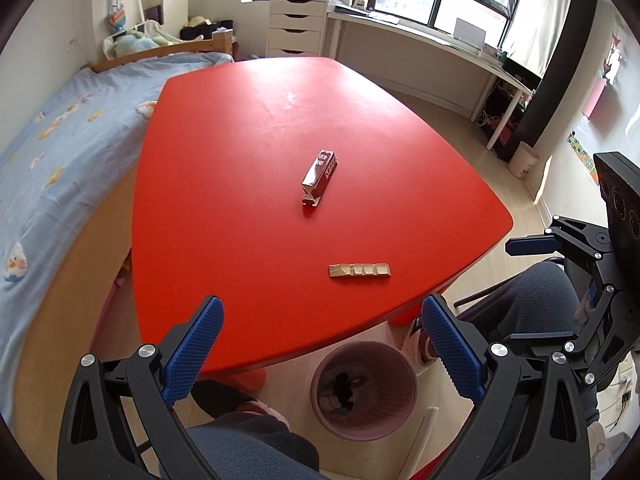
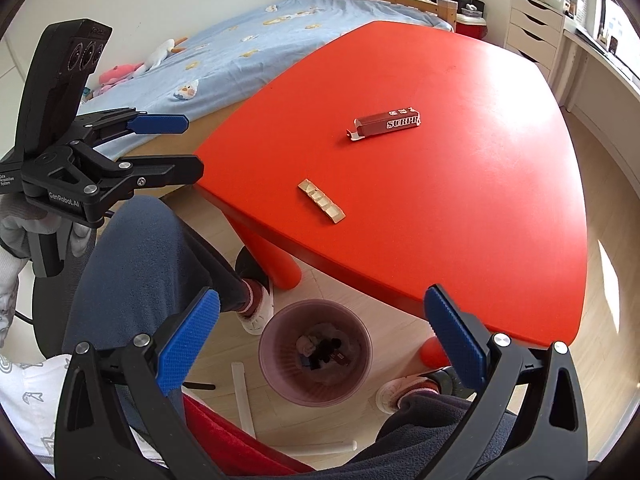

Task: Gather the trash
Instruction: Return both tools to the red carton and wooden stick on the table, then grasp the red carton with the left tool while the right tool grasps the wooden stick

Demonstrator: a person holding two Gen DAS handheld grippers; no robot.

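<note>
**Two light scraps on the table, both grippers spread and empty**

The glossy red plastic table carries both pieces of trash, while the ribbed pink plastic waste bin stands on the floor just off its near edge, already holding a few scraps. The left gripper and the right gripper hang above the bin and the person's knees, jaws wide, nothing between them.

The dark red cardboard carton lies flat near mid-table, one end flap torn open — it looks hollow and light, likely to crush, so a pinch across its narrow sides near the closed end seems safest. The small beige foil blister strip lies nearer the edge, well apart from the carton; thin, flat and probably slippery, it likely needs a grip across its long edges — or a slide to the table's rim first.
</note>
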